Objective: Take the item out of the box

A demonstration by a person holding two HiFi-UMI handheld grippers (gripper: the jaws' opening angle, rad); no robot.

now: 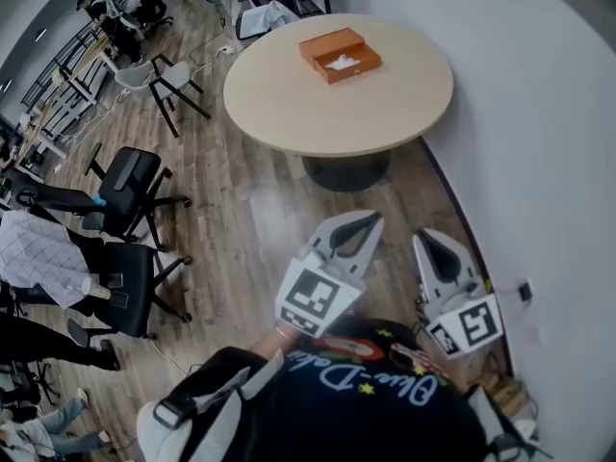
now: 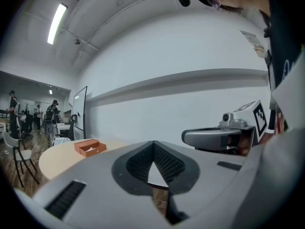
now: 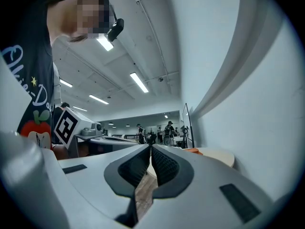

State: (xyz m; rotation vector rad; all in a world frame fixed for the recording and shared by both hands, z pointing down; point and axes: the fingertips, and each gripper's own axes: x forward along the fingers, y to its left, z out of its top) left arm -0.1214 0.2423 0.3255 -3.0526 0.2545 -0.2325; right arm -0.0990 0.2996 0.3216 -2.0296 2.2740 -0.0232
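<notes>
An orange box lies open on the far side of a round beige table, with a white item inside it. The box shows small in the left gripper view, and only an orange sliver of it in the right gripper view. My left gripper and right gripper are held close to the body over the wood floor, well short of the table. The jaws of both meet at the tips with nothing between them, as the left gripper and right gripper show in their own views.
A white wall runs close along the right. Black office chairs and a white chair stand to the left of the table, with people beyond them. The table rests on a dark pedestal.
</notes>
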